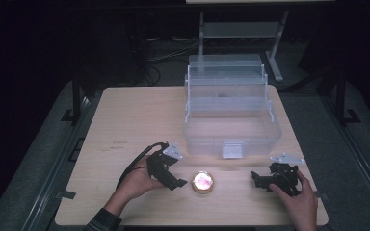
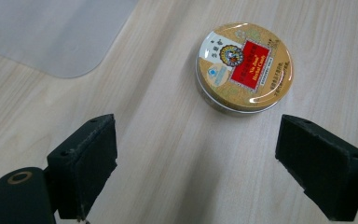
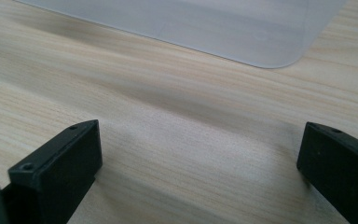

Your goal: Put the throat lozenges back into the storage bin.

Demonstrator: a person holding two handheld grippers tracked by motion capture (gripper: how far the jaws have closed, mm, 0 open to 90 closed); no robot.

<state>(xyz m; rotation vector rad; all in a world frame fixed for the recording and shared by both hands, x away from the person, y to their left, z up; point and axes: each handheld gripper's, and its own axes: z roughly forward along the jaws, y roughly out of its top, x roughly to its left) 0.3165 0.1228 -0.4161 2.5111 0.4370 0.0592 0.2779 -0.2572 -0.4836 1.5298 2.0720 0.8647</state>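
On the near tabletop point(image 1: 125, 125): round tin point(image 1: 203, 182), one.
I hold my left claw point(image 1: 179, 183) released just left of it; right claw point(image 1: 255, 179) released, well right; clear box point(image 1: 231, 130) beyond.

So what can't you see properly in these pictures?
- Tin: in the high view glare washes out its lid; the small print on it in the left gripper view is too small to read.
- Box: a dark thing inside is blurred by the cloudy wall in the high view; in both gripper views the top edge cuts the box off.
- Right gripper: in its own view the right jaw is cut by the edge.
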